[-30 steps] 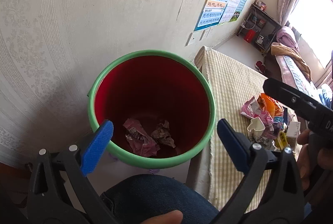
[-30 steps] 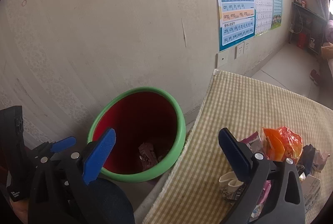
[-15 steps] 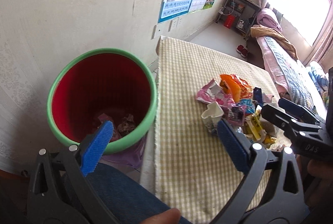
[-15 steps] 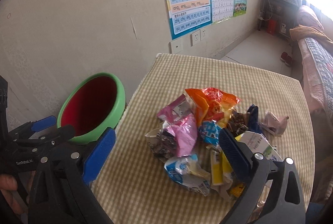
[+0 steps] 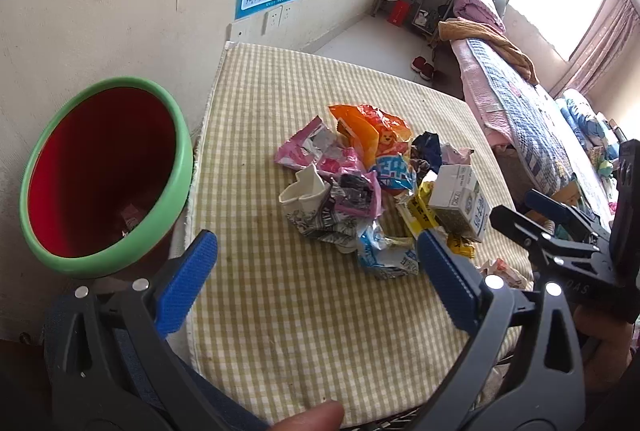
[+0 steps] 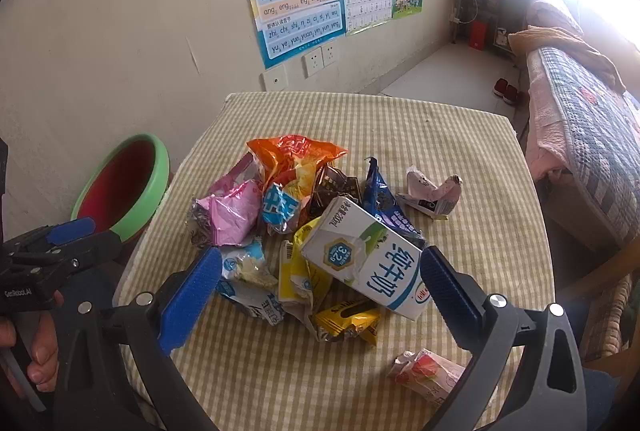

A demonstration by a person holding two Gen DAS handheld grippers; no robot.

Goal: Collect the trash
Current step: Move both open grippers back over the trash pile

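The left hand-held gripper (image 5: 316, 271) hangs at the bottom of its view with its blue-padded jaws spread wide and nothing between them, above the near part of the checked tabletop (image 5: 280, 331). The right hand-held gripper (image 6: 320, 281) is likewise spread and empty, low in its frame, its pads flanking the near edge of the trash pile (image 6: 304, 227) without touching it. The pile sits at the centre of the tabletop: an orange bag (image 6: 294, 159) at the far side, a pink wrapper (image 6: 232, 211) on the left, a white milk carton (image 6: 368, 259) lying tilted at the front, and a yellow wrapper (image 6: 348, 319) beneath it. A small red-and-white carton (image 6: 428, 375) lies apart at lower right. The green-rimmed red bin (image 5: 104, 175) stands at the left of the frame, just beside the tabletop's edge, with a few scraps visible at its bottom.
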